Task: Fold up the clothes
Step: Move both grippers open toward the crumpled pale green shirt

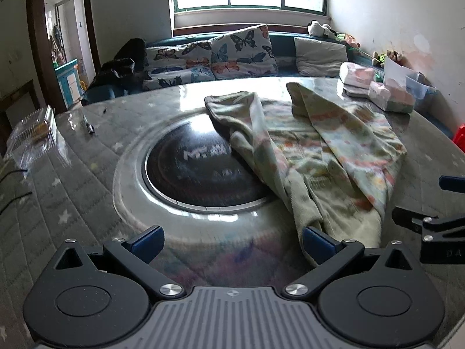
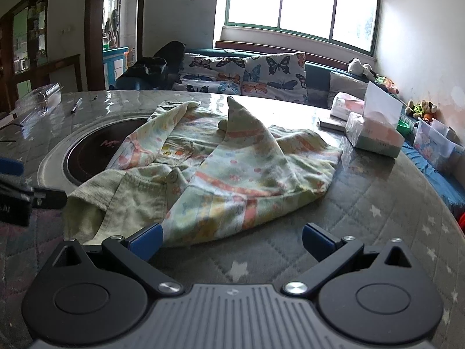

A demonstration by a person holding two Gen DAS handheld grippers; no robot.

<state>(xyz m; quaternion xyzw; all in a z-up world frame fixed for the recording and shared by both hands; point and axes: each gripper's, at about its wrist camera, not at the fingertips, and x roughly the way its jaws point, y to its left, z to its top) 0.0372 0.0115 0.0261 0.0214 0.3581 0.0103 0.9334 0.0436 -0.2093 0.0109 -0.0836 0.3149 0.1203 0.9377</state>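
Star-quilted table [image 2: 377,212], butterfly-cushioned sofa [image 2: 261,78] behind

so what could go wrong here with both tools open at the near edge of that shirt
1. The shirt lies partly over the dark round cooktop; dragging could pull more of it onto that surface.
2. The sleeves stand up, bunched, so a fold may trap creases.
3. The tissue boxes sit close beside the shirt; a wide sweep by the right tool might knock them. The left tool holds nothing.
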